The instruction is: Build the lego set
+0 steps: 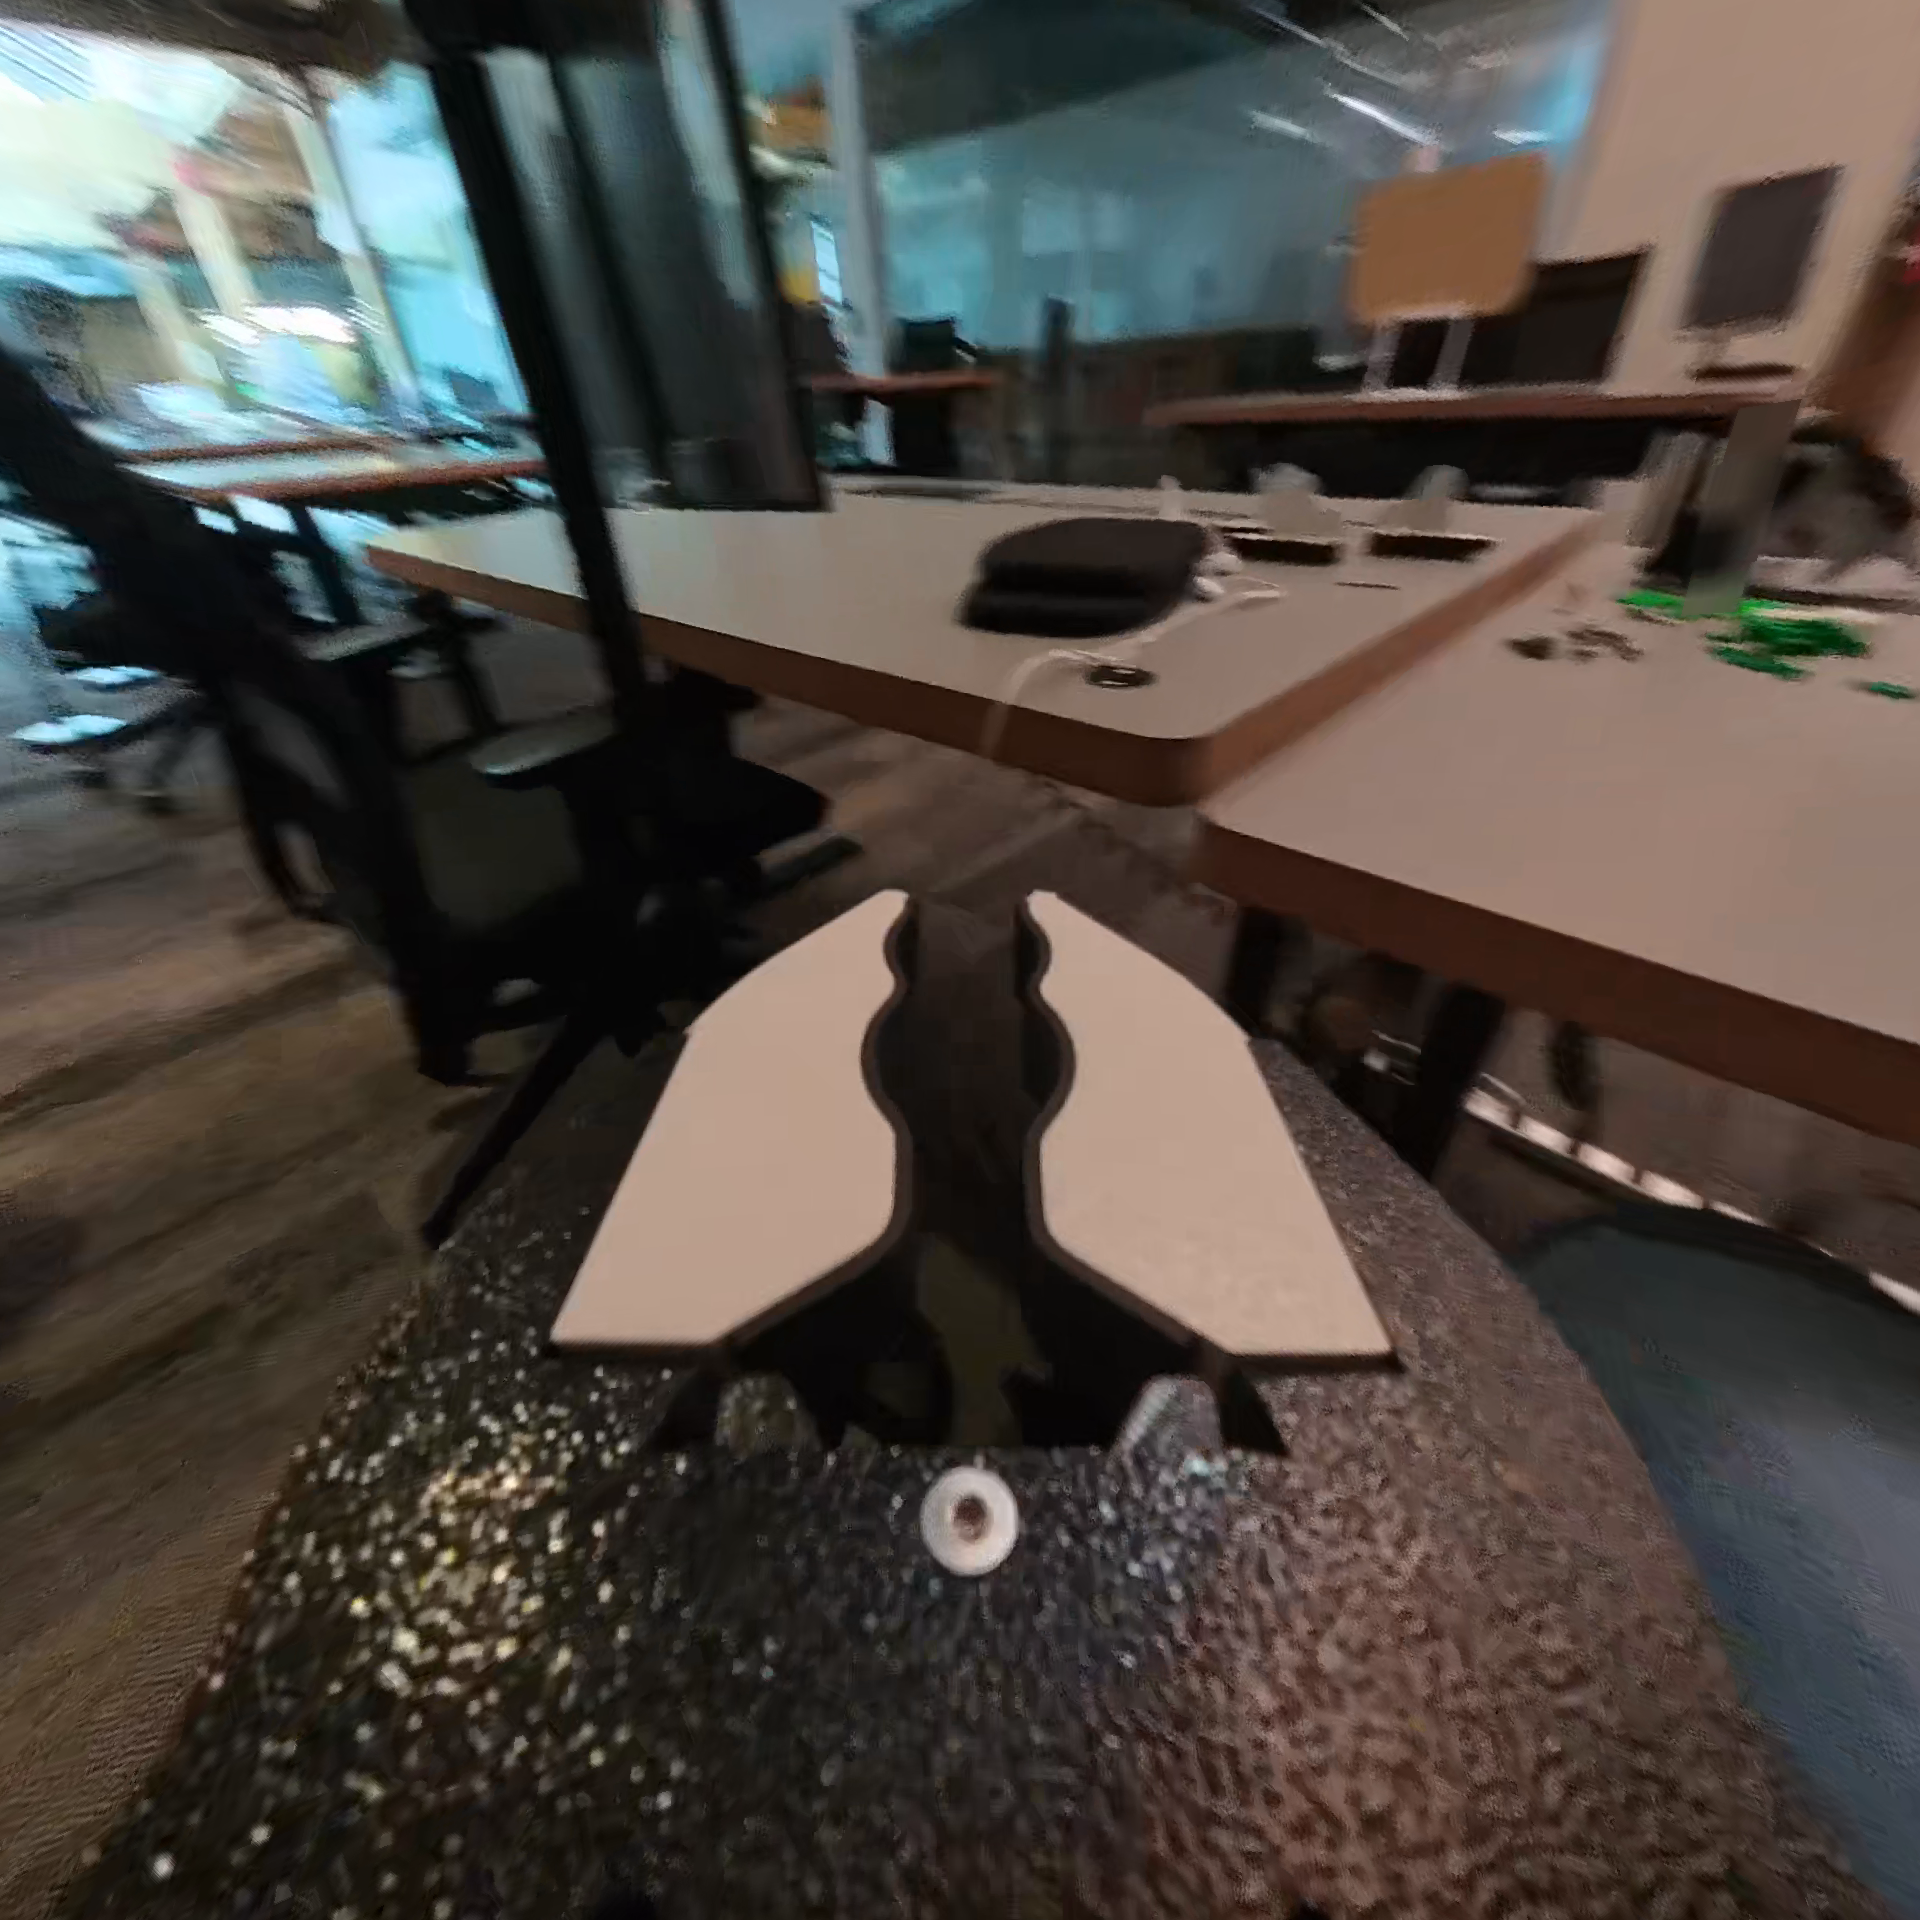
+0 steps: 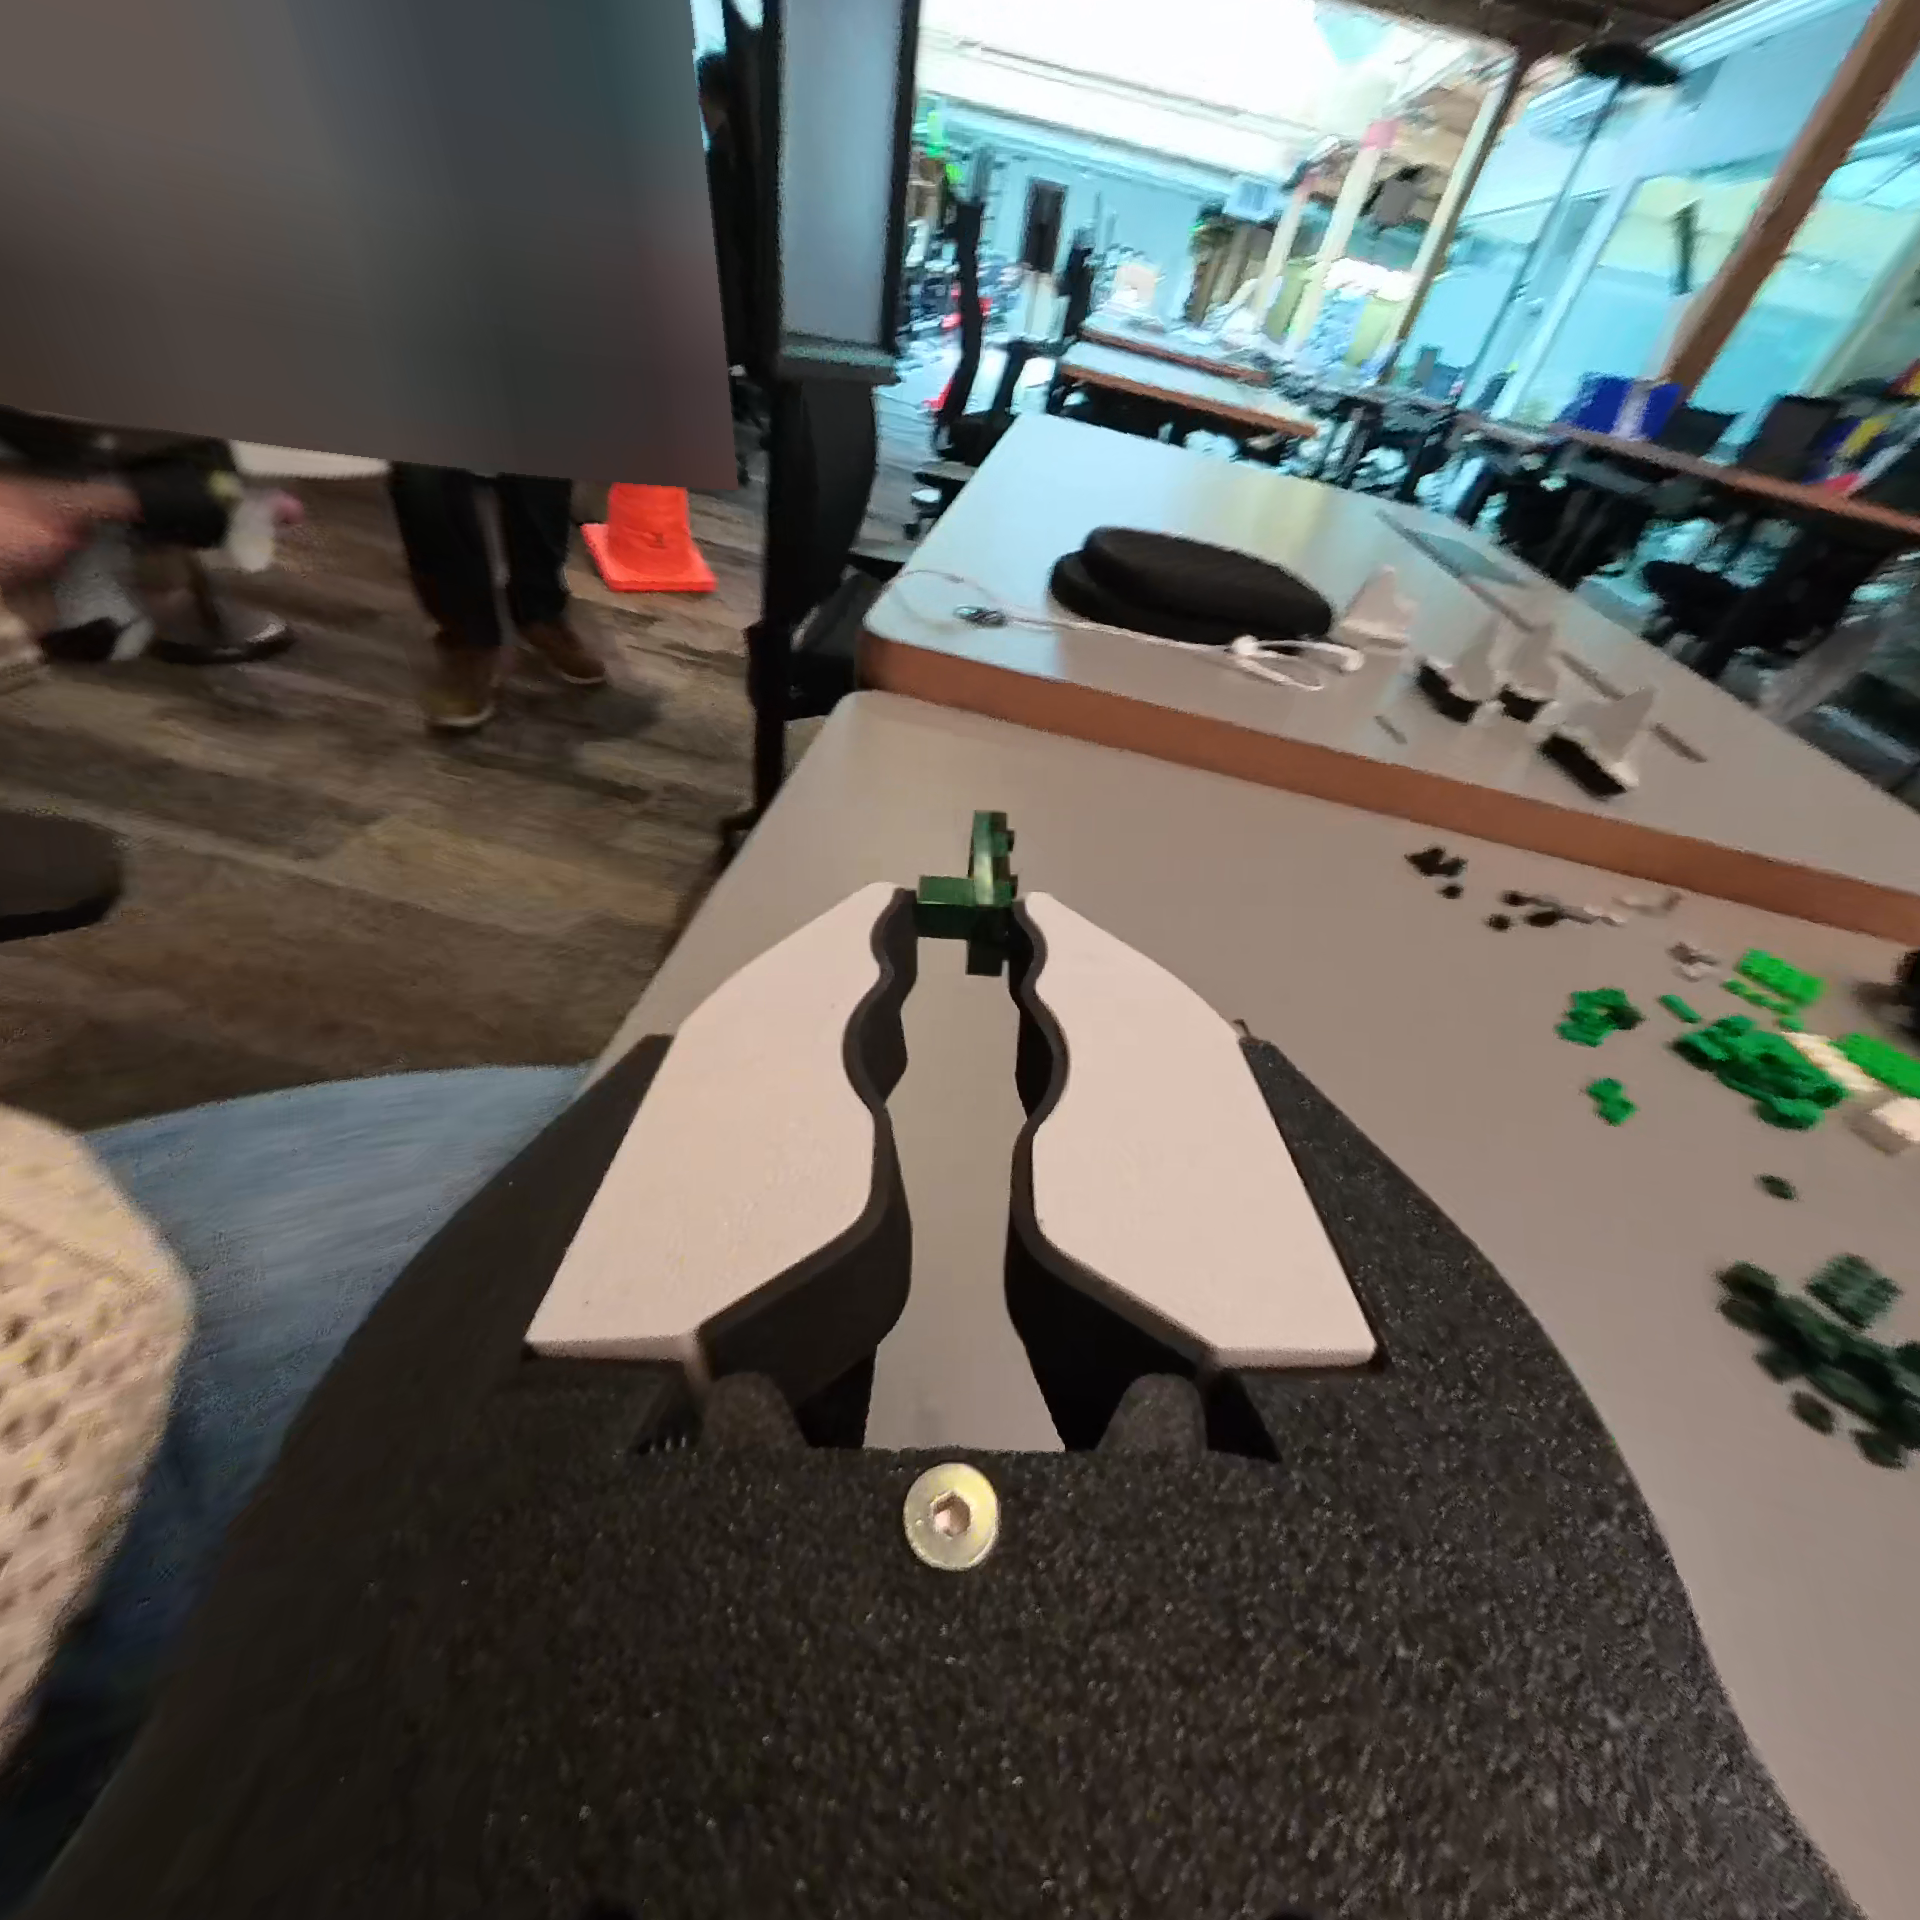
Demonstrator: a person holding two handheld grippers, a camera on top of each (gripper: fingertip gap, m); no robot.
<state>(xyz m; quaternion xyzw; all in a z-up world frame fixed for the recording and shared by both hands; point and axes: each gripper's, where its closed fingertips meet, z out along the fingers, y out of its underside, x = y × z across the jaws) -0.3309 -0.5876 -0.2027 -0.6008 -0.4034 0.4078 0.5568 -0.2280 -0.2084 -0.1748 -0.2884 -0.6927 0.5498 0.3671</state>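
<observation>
**Right tongs pinch a green lego piece**

The right tongs (image 2: 966, 914) grip a small dark green lego assembly (image 2: 975, 894) at their tips, above the bench (image 2: 1195, 935) edge. Loose green bricks (image 2: 1766, 1060) lie at 3 o'clock. The left tongs (image 1: 966, 904) stand narrowly parted and empty, off the bench over the floor (image 1: 208, 1039).

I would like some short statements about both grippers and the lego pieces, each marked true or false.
1. The right gripper holds a small dark green lego assembly at its fingertips. True.
2. The left gripper holds a white brick. False: nothing is between its fingers.
3. Loose bright green pieces lie on the grey table. True.
4. The left gripper is over the lego pile. False: it is off the table, over the floor.
</observation>
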